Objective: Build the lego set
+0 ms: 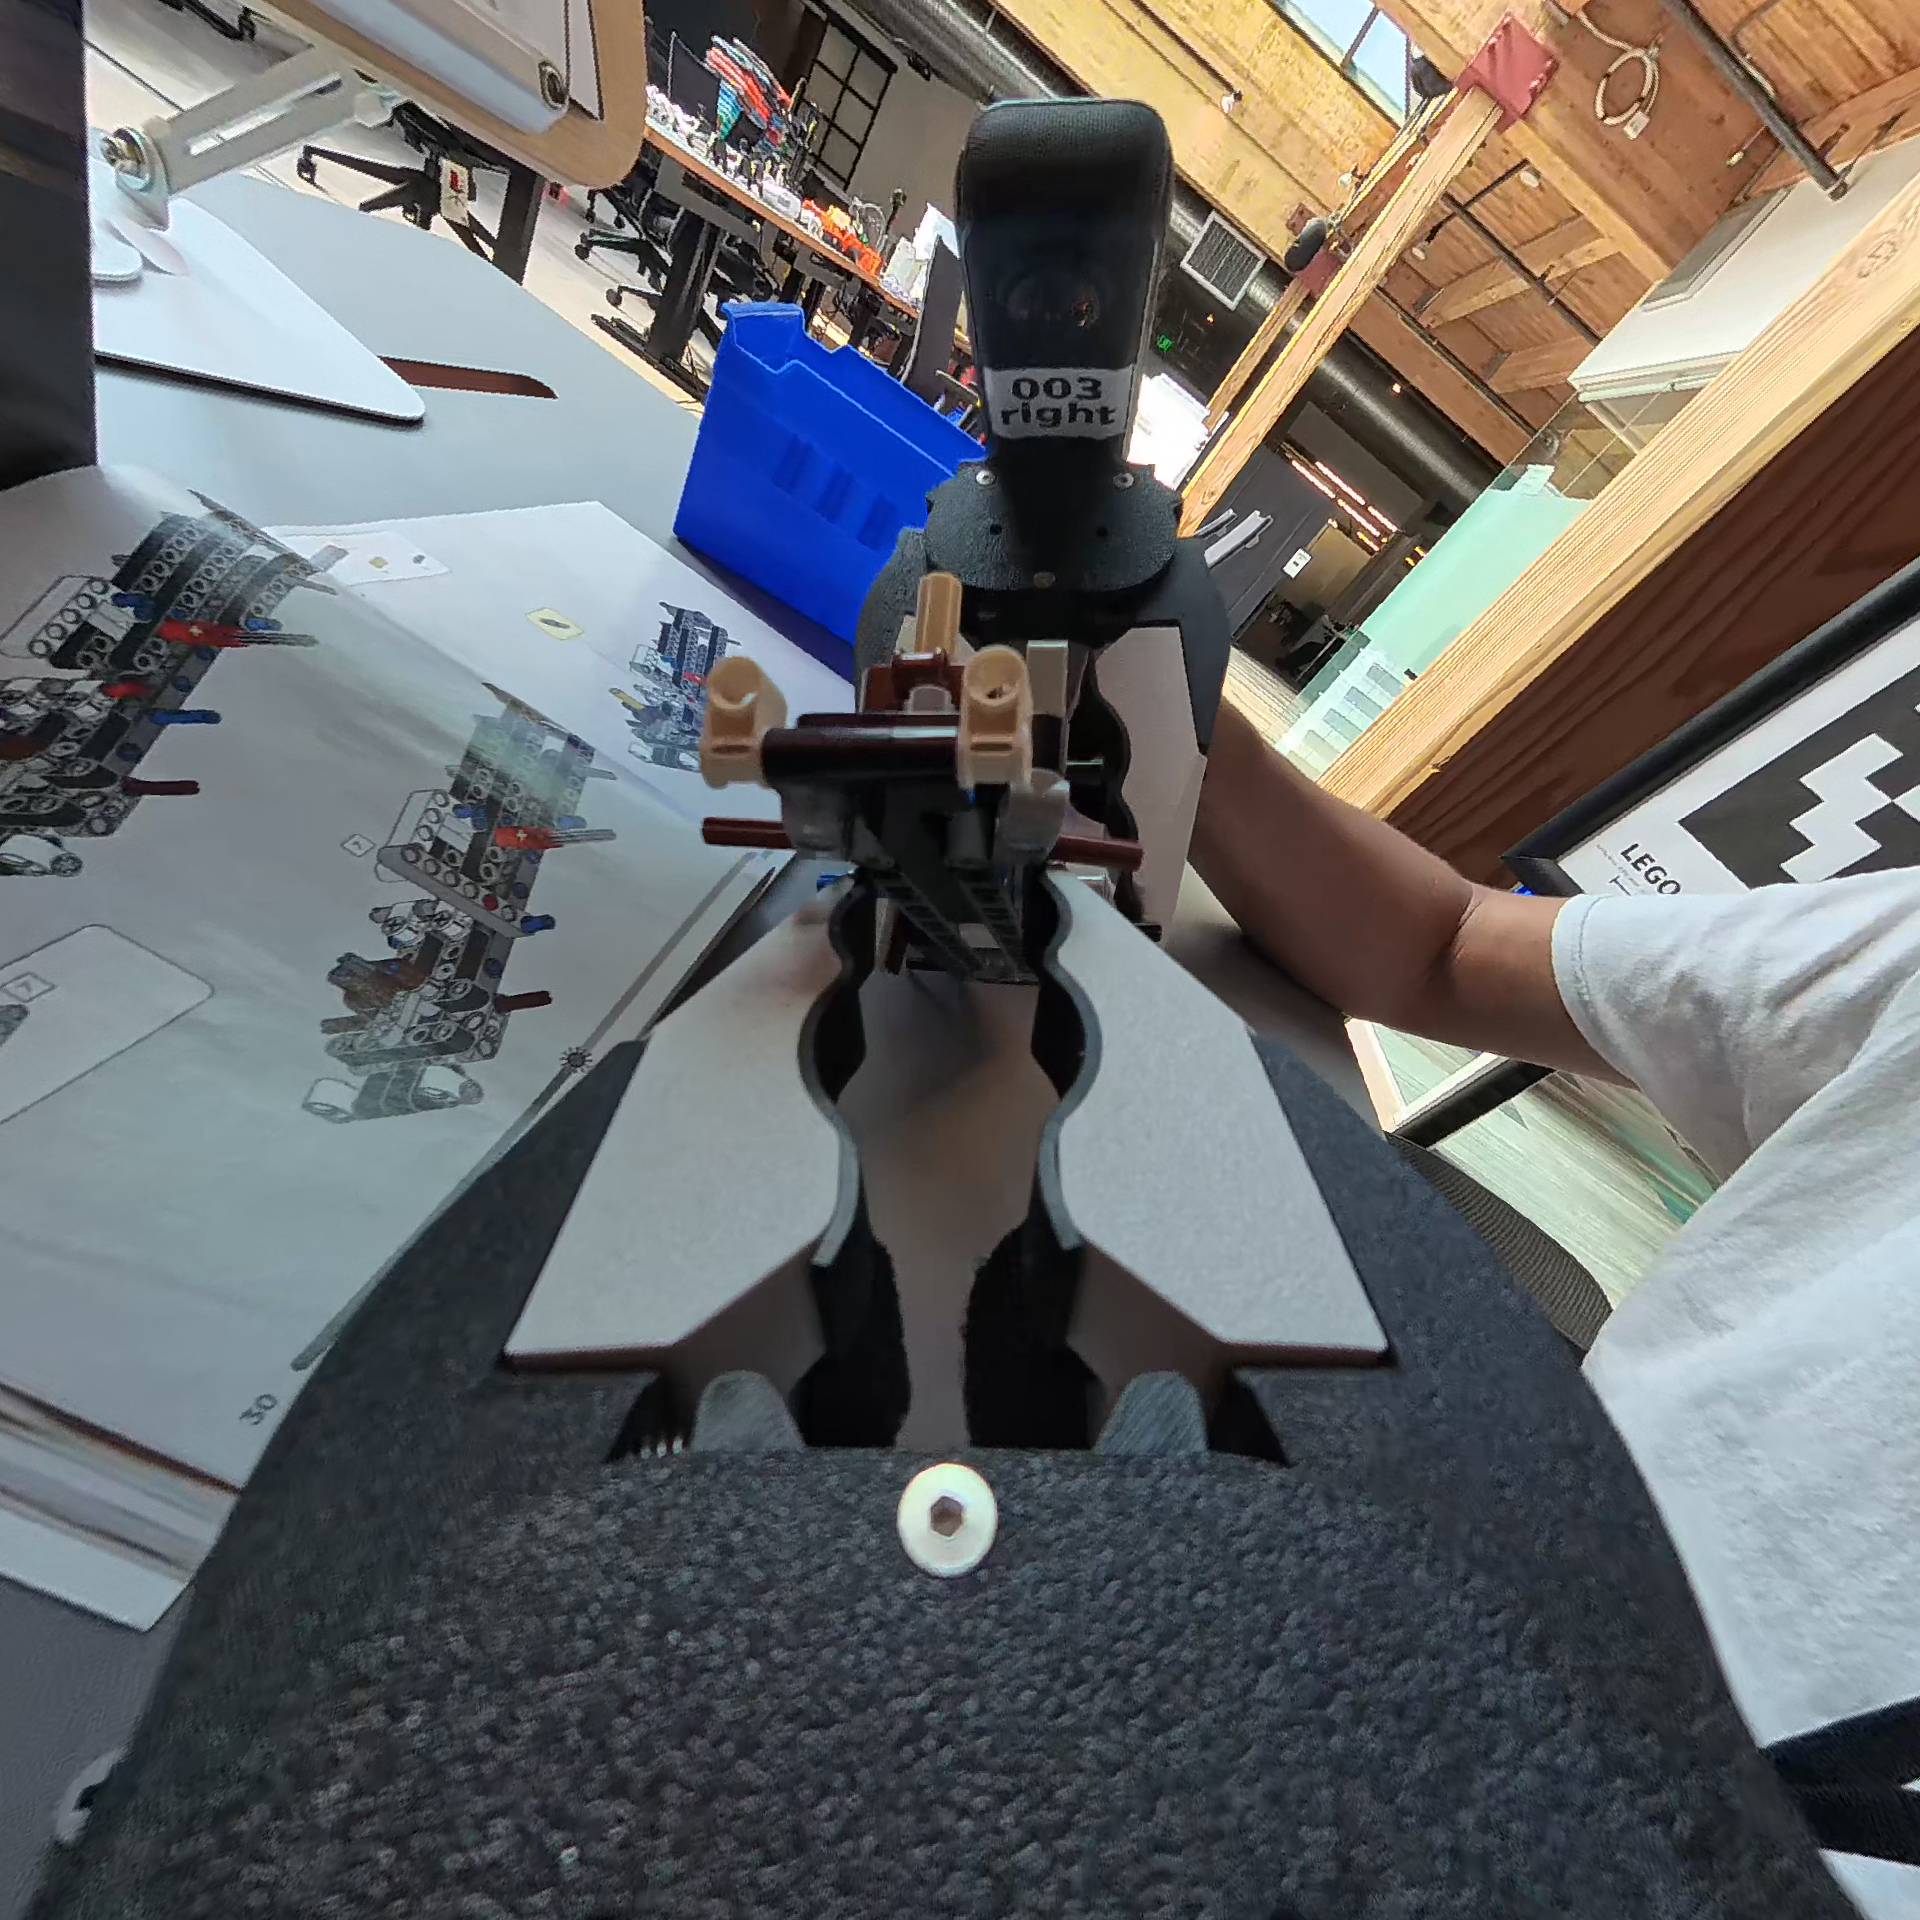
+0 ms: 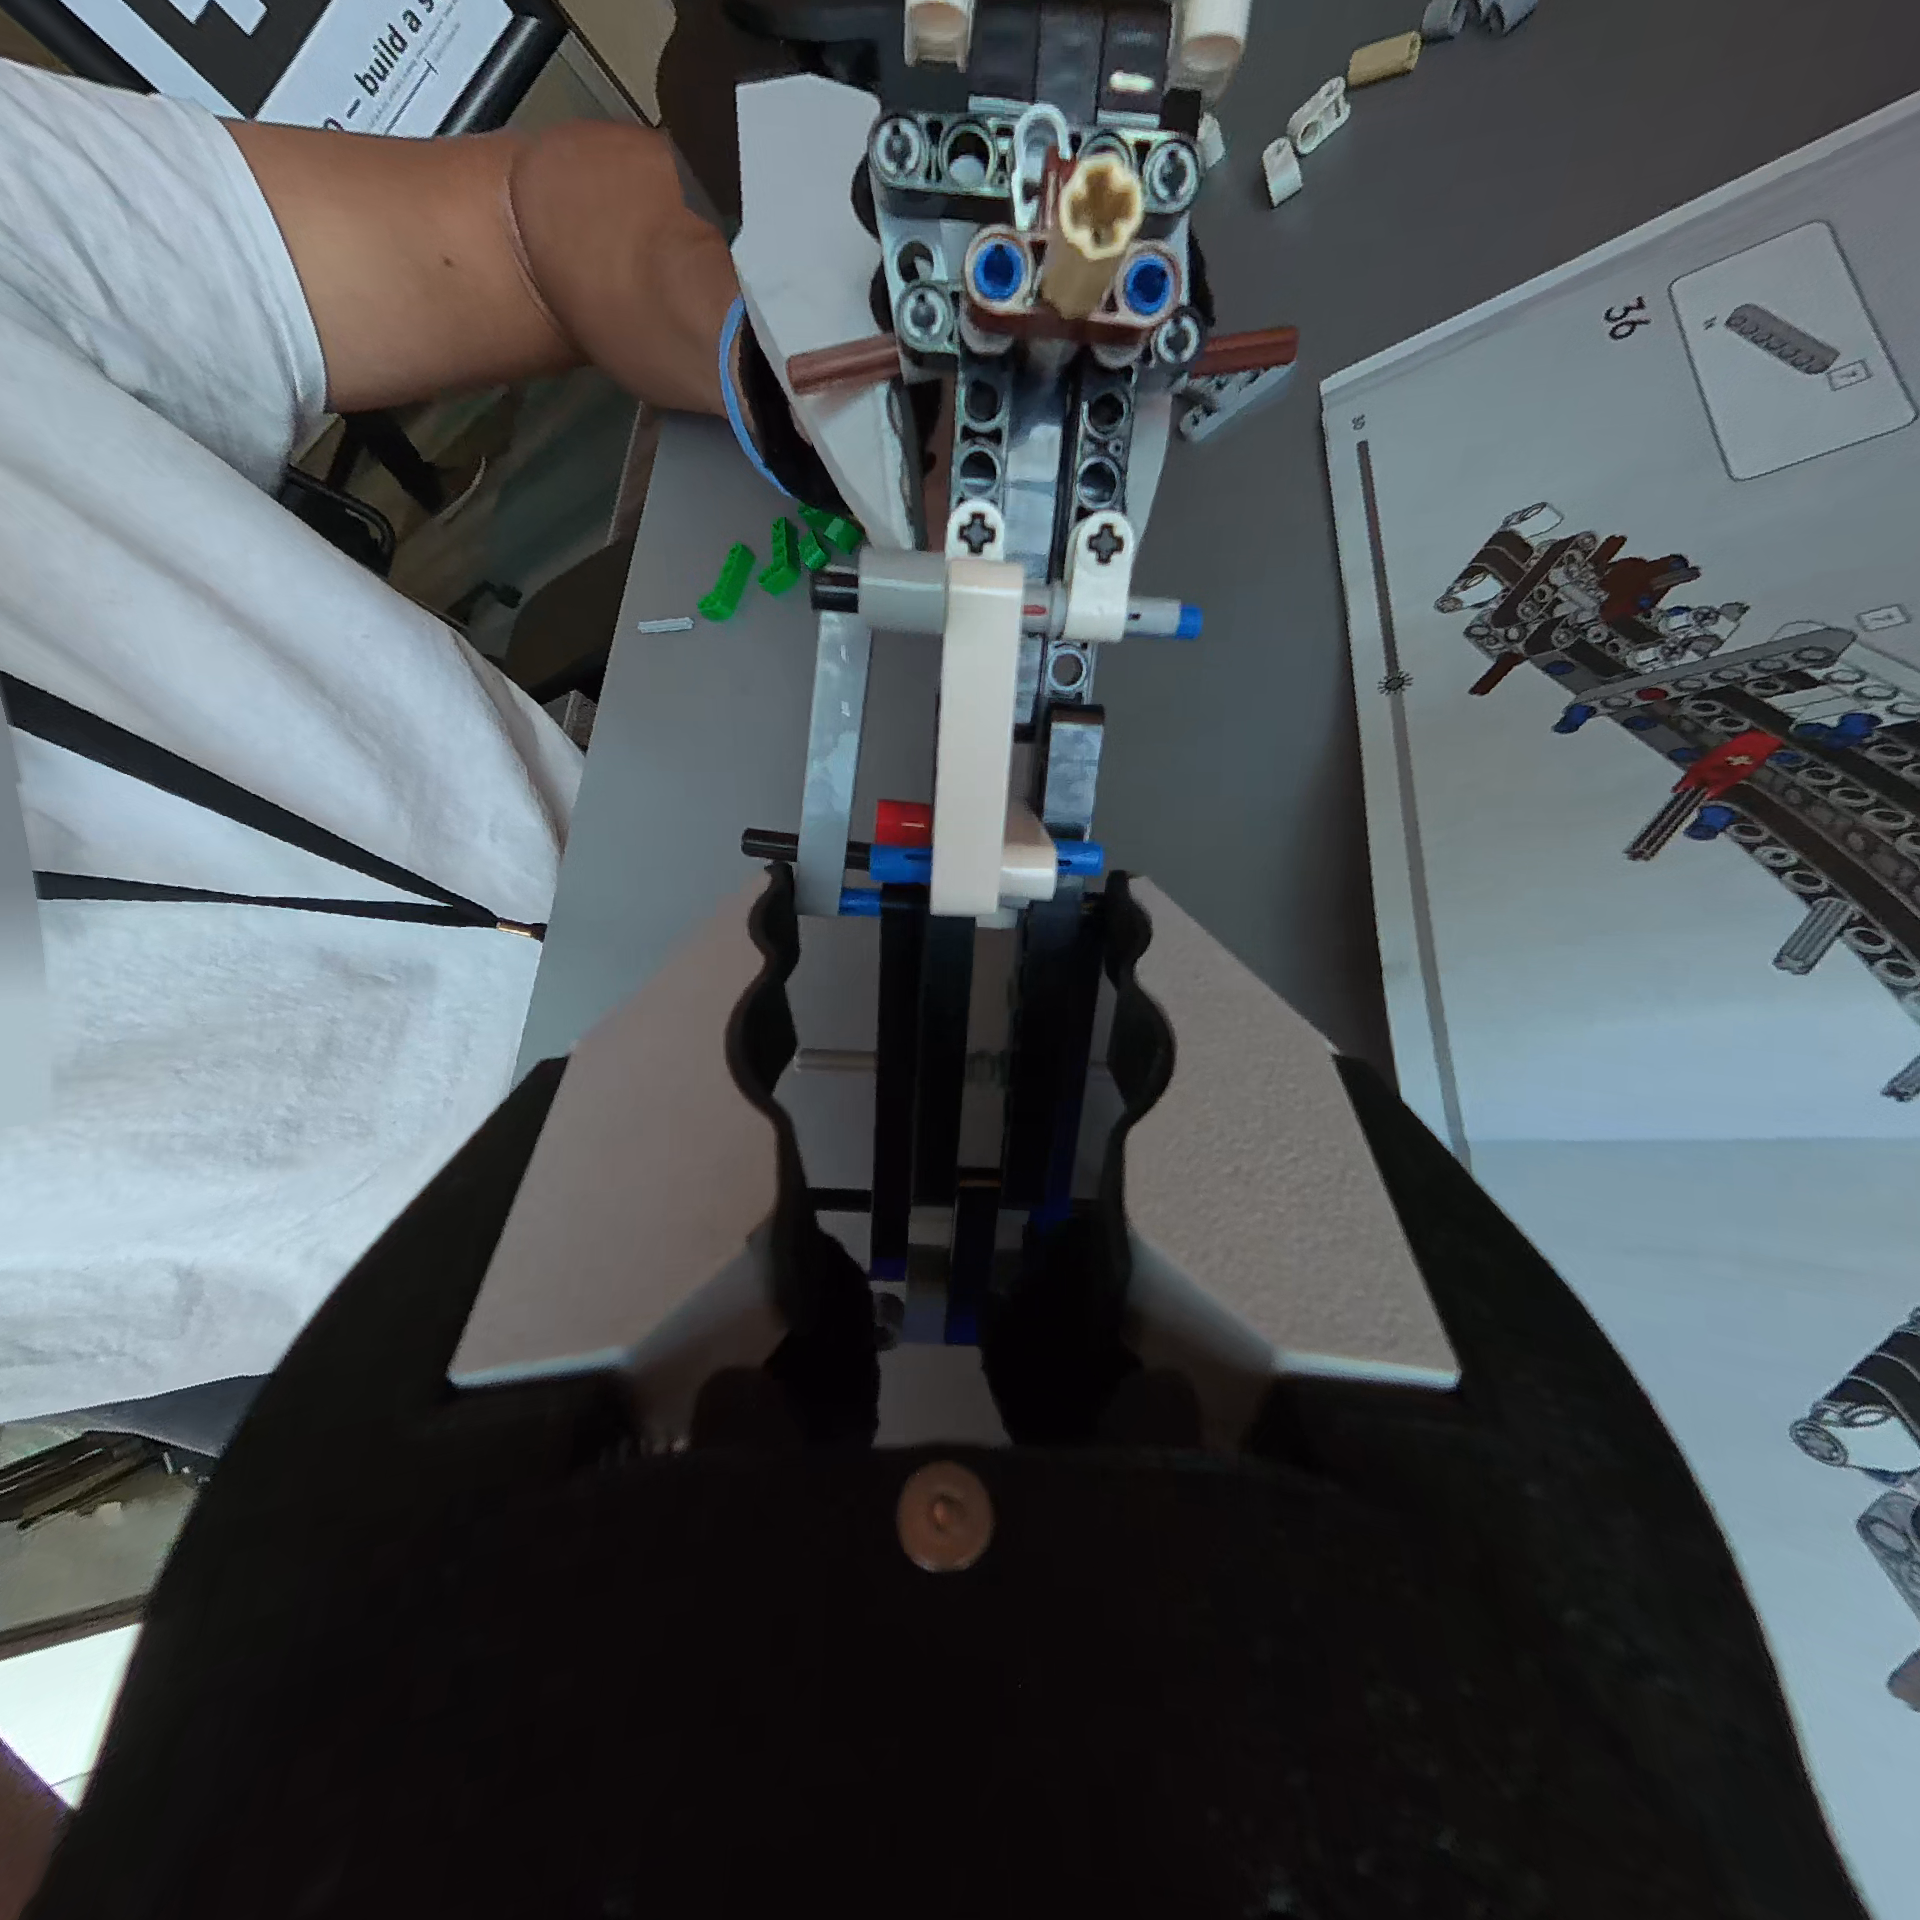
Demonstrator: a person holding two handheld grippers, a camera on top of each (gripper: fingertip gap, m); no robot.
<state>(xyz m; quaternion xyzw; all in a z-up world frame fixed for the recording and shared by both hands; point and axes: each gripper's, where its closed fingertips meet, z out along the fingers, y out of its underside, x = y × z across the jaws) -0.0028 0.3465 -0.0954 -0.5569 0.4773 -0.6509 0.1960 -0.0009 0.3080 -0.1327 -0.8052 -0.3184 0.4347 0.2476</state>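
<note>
Grey and black brick model (image 2: 1023,520) up off the table (image 2: 1299,727), gripped at both ends: left gripper (image 1: 951,925) fingers squeezing one end, right gripper (image 2: 940,914) fingers clamped on the other. Open instruction booklet (image 1: 312,831) beside. Loose pieces (image 2: 1309,125) lying unused.

Right tongs (image 2: 940,904) clamped on brick model (image 2: 1023,488) above grey table (image 2: 686,727)

Brick model (image 2: 1029,436): far end cut off by right wrist view's top edge. Instruction booklet (image 2: 1662,727): cropped at right edge; its diagrams blurred in left wrist view. Distant workbench clutter (image 1: 790,197): too small to identify.
</note>
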